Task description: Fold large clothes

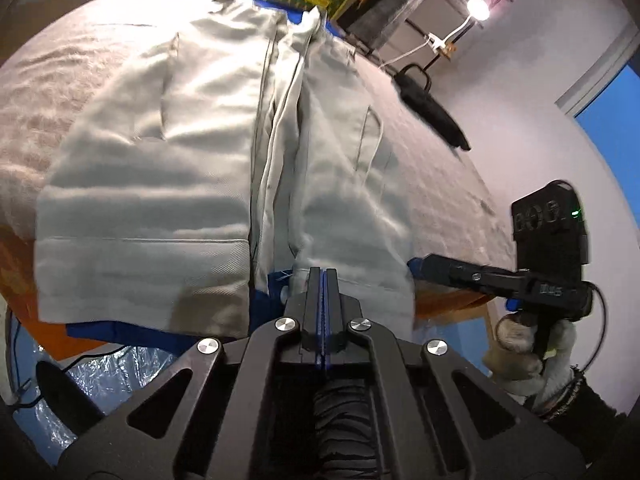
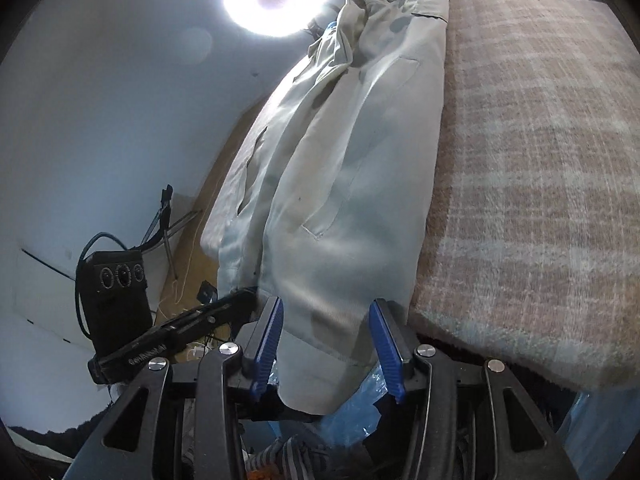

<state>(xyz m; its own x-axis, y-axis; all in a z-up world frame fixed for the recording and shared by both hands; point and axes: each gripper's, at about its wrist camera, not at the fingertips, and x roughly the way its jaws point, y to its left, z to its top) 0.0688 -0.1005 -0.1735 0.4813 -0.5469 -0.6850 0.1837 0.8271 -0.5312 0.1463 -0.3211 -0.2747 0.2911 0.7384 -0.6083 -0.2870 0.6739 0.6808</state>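
A large pale grey coat lies spread on the bed, front placket up, its hem hanging over the near edge. My left gripper is shut, its tips pinched on the hem just right of the placket. From the right wrist view the coat runs away lengthwise, and the left gripper meets its left hem corner. My right gripper is open, its blue pads standing either side of the hanging hem without pressing it. The right gripper sits at the coat's right edge, held by a gloved hand.
A beige plaid blanket covers the bed. Blue cloth shows under the hem. A black bag lies at the bed's far right edge. Crinkled plastic sheeting is below the near edge. A bright lamp hangs by the wall.
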